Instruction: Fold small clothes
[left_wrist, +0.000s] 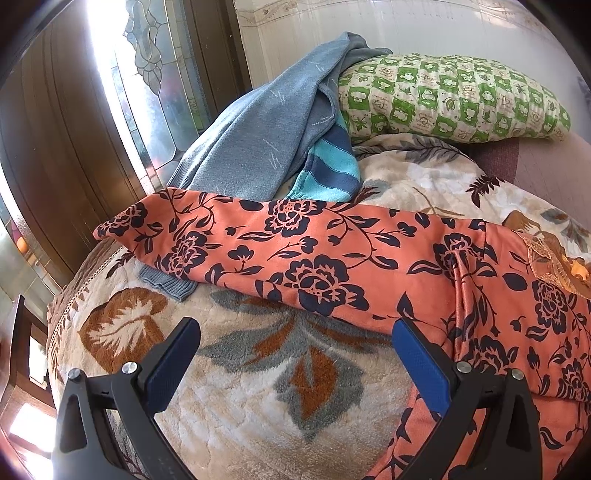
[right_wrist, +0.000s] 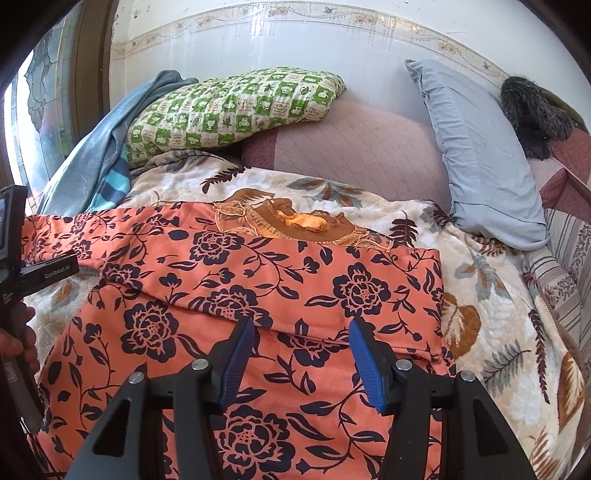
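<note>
An orange top with dark blue flowers (right_wrist: 258, 280) lies spread on the leaf-patterned blanket (right_wrist: 491, 317), its brown embroidered collar (right_wrist: 295, 221) at the far end. One sleeve (left_wrist: 258, 251) stretches out to the left in the left wrist view. My left gripper (left_wrist: 295, 330) hovers wide open over bare blanket beside that sleeve, nothing between its fingers. My right gripper (right_wrist: 301, 326) stands open just above the body of the top, where a fold edge crosses; its blue pads (right_wrist: 364, 354) do not press cloth. A hand holding the left gripper body (right_wrist: 22, 280) shows at the left edge.
A grey-blue sweater (left_wrist: 258, 140) and a striped blue garment (left_wrist: 328, 166) are heaped at the back left. A green checked pillow (right_wrist: 229, 107), a pale blue pillow (right_wrist: 476, 155) and a dark furry item (right_wrist: 535, 110) lie along the wall. A wooden window frame (left_wrist: 55, 147) is at the left.
</note>
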